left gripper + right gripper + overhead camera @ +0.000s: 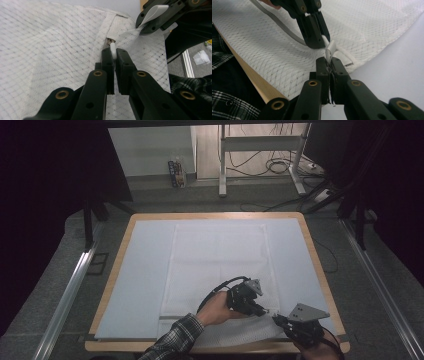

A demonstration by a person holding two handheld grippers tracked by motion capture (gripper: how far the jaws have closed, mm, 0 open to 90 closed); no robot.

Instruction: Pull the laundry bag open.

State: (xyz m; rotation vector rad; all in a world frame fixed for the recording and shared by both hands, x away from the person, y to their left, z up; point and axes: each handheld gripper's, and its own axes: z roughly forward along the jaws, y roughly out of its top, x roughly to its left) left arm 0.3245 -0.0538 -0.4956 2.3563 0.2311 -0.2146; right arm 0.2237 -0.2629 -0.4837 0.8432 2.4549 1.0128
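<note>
A white mesh bag [215, 265] lies flat on the pale sheet [145, 270] covering the table. Near its front right corner my left gripper [266, 311] is shut on a small white zipper tab [113, 48] at the end of the bag's seam. Just right of it, my right gripper [276, 319] is shut on a white strip of the bag's edge [330, 50], pulling the mesh [287, 60] up into a small ridge. In the left gripper view the jaws [114, 52] pinch the tab, with the right gripper [150, 17] close above. In the right gripper view the jaws [329, 60] hold the strip, with the left gripper [317, 40] just beyond.
The wooden table edge [215, 348] runs along the front, close under both hands. A plaid sleeve [172, 340] comes in from below. Beyond the table are metal floor rails [70, 290], desk legs with cables [260, 165] and a small carton [176, 174].
</note>
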